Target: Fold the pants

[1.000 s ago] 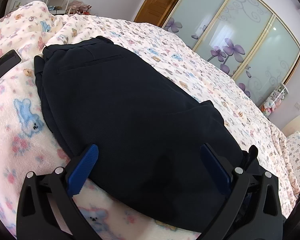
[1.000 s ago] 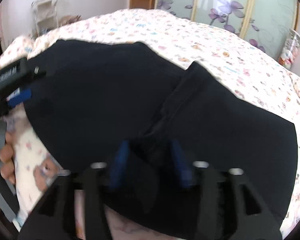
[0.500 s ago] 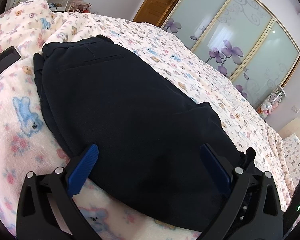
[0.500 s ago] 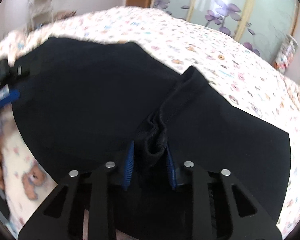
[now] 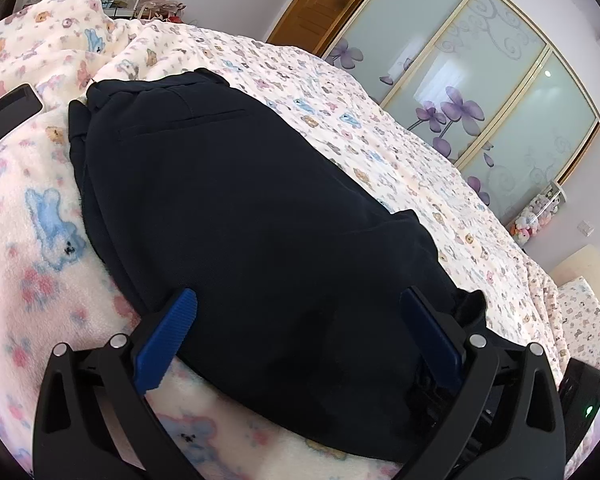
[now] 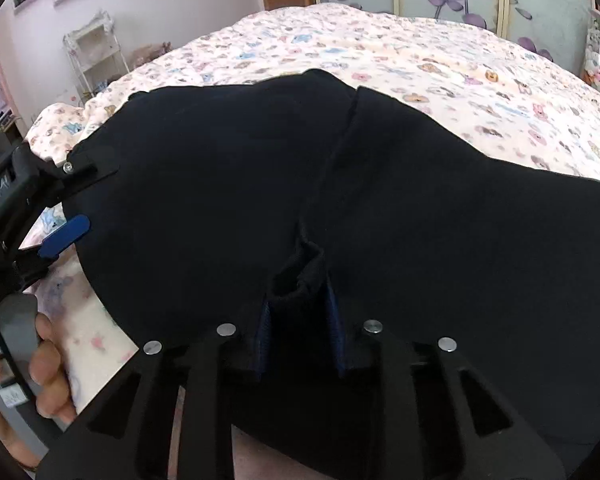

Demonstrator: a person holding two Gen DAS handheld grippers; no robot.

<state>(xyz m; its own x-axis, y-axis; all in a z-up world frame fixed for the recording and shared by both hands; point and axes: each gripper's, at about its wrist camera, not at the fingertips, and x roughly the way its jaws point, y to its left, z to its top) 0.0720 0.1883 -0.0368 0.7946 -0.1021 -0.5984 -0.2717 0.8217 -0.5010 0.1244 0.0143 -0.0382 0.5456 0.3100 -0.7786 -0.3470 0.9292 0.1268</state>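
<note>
Dark navy pants (image 5: 240, 208) lie folded lengthwise on a bed, waistband and back pocket at the far end. My left gripper (image 5: 300, 320) is open, its blue pads (image 5: 168, 332) wide apart at the near edge of the pants, holding nothing. My right gripper (image 6: 300, 316) is shut on a bunched fold of the pants (image 6: 380, 200) at their near edge. The left gripper also shows in the right wrist view (image 6: 66, 236), at the left edge of the cloth.
The bed is covered by a cream blanket with bear and flower print (image 5: 40, 240). A dark flat object (image 5: 8, 108) lies at the far left. Sliding wardrobe doors (image 5: 480, 80) stand behind the bed. A white shelf unit (image 6: 96, 56) stands by the wall.
My right gripper closed on a fold of the pants and lifted it slightly. The left gripper stayed open and almost still.
</note>
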